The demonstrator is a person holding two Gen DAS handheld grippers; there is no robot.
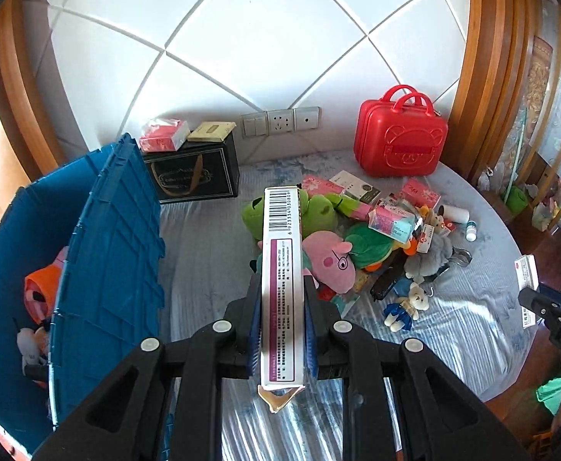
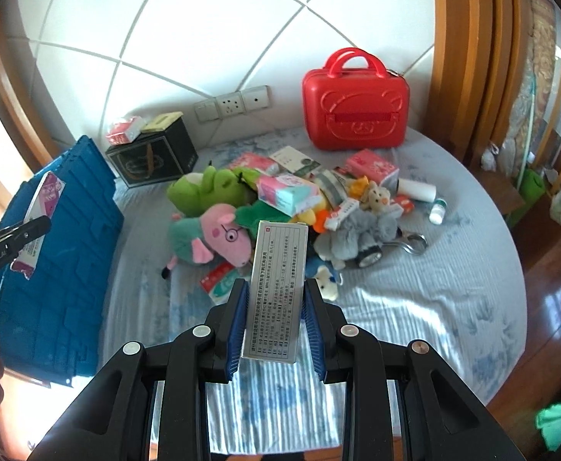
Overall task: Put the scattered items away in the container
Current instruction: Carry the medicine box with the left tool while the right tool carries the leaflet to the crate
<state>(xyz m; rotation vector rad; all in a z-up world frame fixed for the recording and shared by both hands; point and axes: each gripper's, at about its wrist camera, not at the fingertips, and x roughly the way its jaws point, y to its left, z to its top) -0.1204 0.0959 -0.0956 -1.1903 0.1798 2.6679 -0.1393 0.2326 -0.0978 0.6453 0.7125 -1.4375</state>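
Left wrist view shows the left gripper clamped tight on a long narrow carton with a purple stripe, edge-up, a barcode at its far end and dense small print down its side that is too fine to read; the near flap is torn open. Right wrist view shows the right gripper pinching a grey-white medicine box by its lower end, jaws only slightly apart around it, its face covered in lined small print with a red mark at the top corner.

Both grippers are loaded and raised above the bed, so the step in hand looks like the carry to the blue crate, which stands at the left with its lid flap up and some soft toys already inside. Next, each gripper needs to swing left over the crate's open mouth, clearing the raised flap, before letting go; the left one is nearer.

Plenty remains on the bed: a pink pig plush, a green frog plush, tissue packs, small bears and a white bottle.

Readable writing: "GenRobot.AI" on the left gripper's side in the right wrist view, and "DAS" on the right gripper at the left wrist view's edge.
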